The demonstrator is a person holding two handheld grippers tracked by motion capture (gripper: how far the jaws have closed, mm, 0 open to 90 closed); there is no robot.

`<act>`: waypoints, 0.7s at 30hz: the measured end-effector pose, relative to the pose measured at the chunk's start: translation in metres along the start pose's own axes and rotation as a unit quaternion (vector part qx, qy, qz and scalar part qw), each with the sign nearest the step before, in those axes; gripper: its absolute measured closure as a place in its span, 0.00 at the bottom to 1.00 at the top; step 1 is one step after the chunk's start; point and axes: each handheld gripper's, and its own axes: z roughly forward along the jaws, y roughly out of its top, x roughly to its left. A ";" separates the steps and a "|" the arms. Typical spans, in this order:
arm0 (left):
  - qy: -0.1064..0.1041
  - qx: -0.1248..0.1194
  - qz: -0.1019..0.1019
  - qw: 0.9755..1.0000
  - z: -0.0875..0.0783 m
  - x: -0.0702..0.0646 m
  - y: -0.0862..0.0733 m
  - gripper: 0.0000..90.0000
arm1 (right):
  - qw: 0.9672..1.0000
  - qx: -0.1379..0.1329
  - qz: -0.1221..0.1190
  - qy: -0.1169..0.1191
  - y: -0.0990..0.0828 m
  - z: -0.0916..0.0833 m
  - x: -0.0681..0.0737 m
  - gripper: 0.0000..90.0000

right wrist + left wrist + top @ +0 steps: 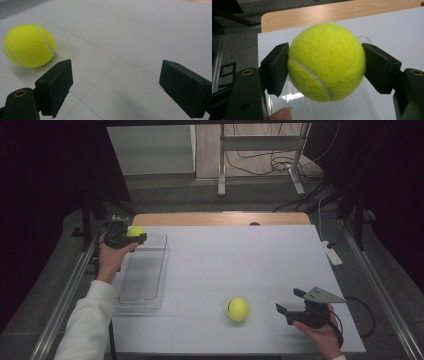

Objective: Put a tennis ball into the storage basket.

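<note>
Two tennis balls at your table: one clamped in the left gripper, one loose by the right.

At the left edge of the white-covered table [240,255], your left gripper [131,238] is clamped on a fuzzy yellow-green tennis ball [135,231], its two black pads pressing the ball's opposite sides, and you hold it above the far end of the clear ribbed plastic tray [142,275] that lies flat along that side. In the left gripper view the held ball [326,62] sits squarely between the pads, white seam facing the camera, with the tray's ridges under it. Toward the middle, near your edge, a second yellow-green tennis ball [238,309] rests alone on the white surface. At the right, your right gripper [291,301] has its jaws wide apart with nothing between them, pointing toward that ball and just beside it without touching.
</note>
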 end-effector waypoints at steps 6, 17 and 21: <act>0.004 0.015 0.002 1.000 0.006 0.001 -0.002 0.31 | 1.000 0.000 0.000 0.000 0.000 0.000 0.000 0.13; 0.006 0.035 -0.002 0.999 0.013 0.002 -0.004 0.30 | 1.000 0.001 -0.001 0.000 0.000 0.000 0.000 0.13; 0.006 0.044 -0.003 0.999 0.017 0.003 -0.006 0.30 | 1.000 0.001 0.000 0.001 0.000 0.000 0.000 0.13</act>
